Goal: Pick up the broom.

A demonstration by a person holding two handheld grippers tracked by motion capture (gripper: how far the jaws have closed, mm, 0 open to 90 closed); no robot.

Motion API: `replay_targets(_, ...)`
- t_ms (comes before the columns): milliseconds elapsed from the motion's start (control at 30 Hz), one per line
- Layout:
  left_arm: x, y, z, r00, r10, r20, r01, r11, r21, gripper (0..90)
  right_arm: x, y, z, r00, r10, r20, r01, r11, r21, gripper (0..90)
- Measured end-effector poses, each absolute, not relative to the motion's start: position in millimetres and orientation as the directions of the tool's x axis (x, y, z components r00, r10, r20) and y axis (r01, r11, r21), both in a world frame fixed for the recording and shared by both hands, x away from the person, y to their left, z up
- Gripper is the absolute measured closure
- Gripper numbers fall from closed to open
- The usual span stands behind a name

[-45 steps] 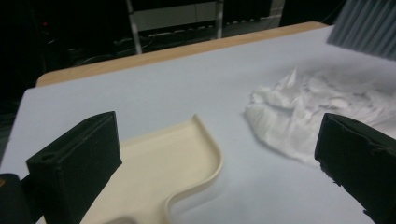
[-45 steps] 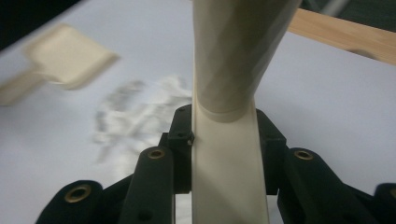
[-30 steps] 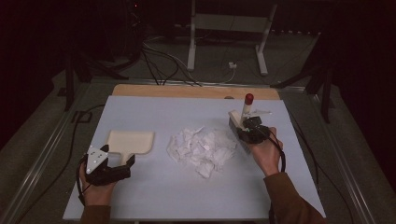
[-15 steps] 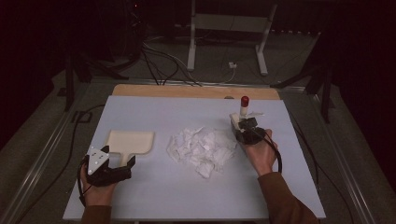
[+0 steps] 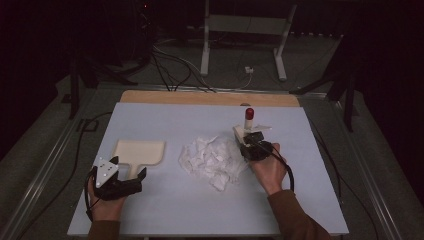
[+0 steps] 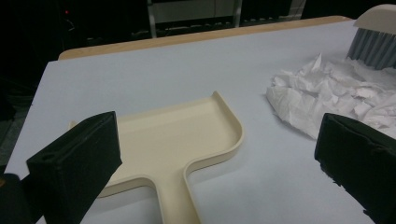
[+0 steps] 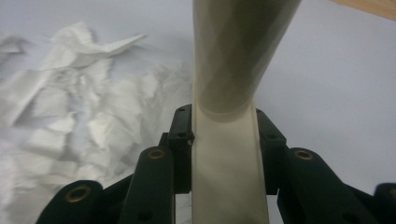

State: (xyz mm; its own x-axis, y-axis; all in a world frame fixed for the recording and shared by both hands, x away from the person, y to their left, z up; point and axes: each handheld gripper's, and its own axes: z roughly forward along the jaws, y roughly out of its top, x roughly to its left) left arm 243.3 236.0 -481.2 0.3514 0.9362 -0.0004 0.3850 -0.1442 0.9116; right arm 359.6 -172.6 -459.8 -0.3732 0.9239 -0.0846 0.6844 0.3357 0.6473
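A cream dustpan (image 5: pixel 139 152) (image 6: pixel 177 135) lies flat at the left of the white table, its handle pointing toward me. My left gripper (image 5: pixel 129 167) (image 6: pixel 215 158) stands open just in front of the dustpan, its jaws wide to either side of the handle without touching it. A pile of torn white paper (image 5: pixel 212 159) (image 6: pixel 336 88) (image 7: pixel 84 107) sits mid-table. My right gripper (image 5: pixel 252 142) (image 7: pixel 224 126) is shut on the cream handle of a red-tipped brush (image 5: pixel 249 116) (image 7: pixel 229 140). The brush's grey bristles (image 6: pixel 373 44) rest at the pile's right edge.
A wooden strip (image 5: pixel 200 97) runs along the table's far edge. Beyond it are cables (image 5: pixel 170 65) and a metal stand (image 5: pixel 245 30) on the dark floor. Bare table surface (image 5: pixel 320 165) lies right of the brush.
My right gripper has carried the brush left and toward me, up against the paper pile. The left gripper and dustpan have not moved.
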Motion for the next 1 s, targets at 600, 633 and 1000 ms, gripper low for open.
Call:
replay_targets(600, 243.0, 234.3, -481.4, 0.364, 0.932, 0.005, 0.387, -0.156, 0.909, 1.3, 350.8, -136.2, -457.3, -0.443, 0.894, -0.061, 0.654, 0.369, 0.66, 67.2)
replay_targets(633, 243.1, 234.3, -481.5, 0.363, 0.932, 0.005, 0.389, -0.156, 0.908, 1.3, 351.3, -138.2, -456.4, -0.44, 0.896, -0.063, 0.653, 0.367, 0.662, 67.2)
replay_targets(1000, 243.8, 231.4, -482.2, 0.369, 0.929, 0.01, 0.393, -0.166, 0.904, 1.3, 354.9, -166.0, -433.0, -0.372, 0.926, -0.061, 0.637, 0.302, 0.709, 67.2)
